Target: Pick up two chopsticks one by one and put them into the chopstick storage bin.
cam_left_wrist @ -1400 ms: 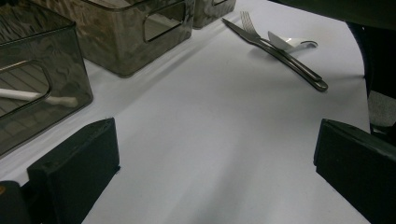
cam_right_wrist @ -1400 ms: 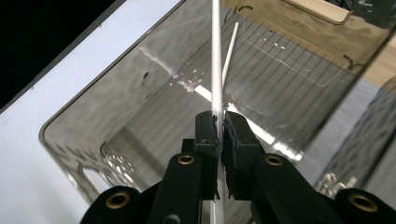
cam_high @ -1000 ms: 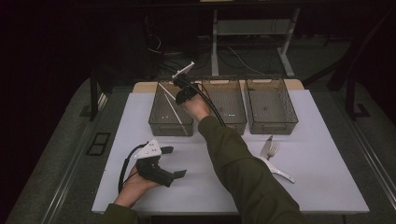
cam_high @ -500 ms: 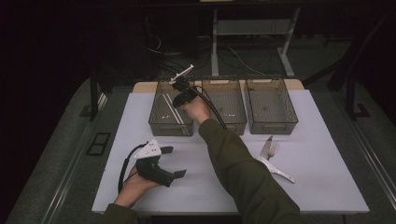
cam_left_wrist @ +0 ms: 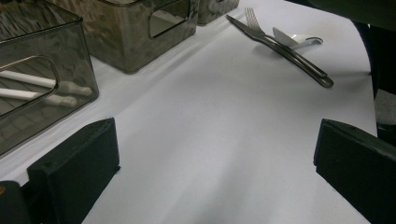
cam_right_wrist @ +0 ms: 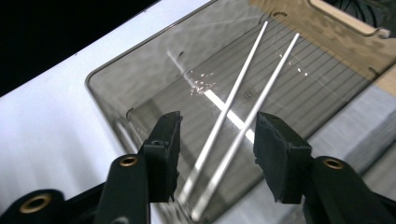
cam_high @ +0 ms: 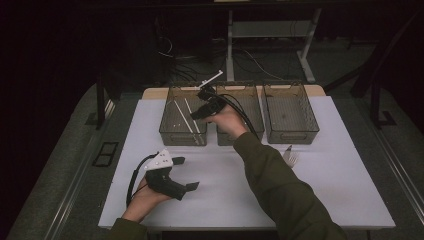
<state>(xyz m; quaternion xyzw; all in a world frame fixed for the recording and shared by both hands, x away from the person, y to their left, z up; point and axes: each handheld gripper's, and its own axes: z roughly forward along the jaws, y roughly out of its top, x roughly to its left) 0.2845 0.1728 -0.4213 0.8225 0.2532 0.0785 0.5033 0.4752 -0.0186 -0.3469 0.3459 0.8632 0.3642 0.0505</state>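
With its jaws just opened and empty, the right gripper should be lifted straight off the chopsticks in the twelve-o'clock bin; the left gripper's jaws are spread, holding nothing.

In the high view the person's right sleeve covers most of the cutlery on the worktop, leaving fork tines showing, while in the left claw view the near bin and its white sticks are cut off at the left edge.
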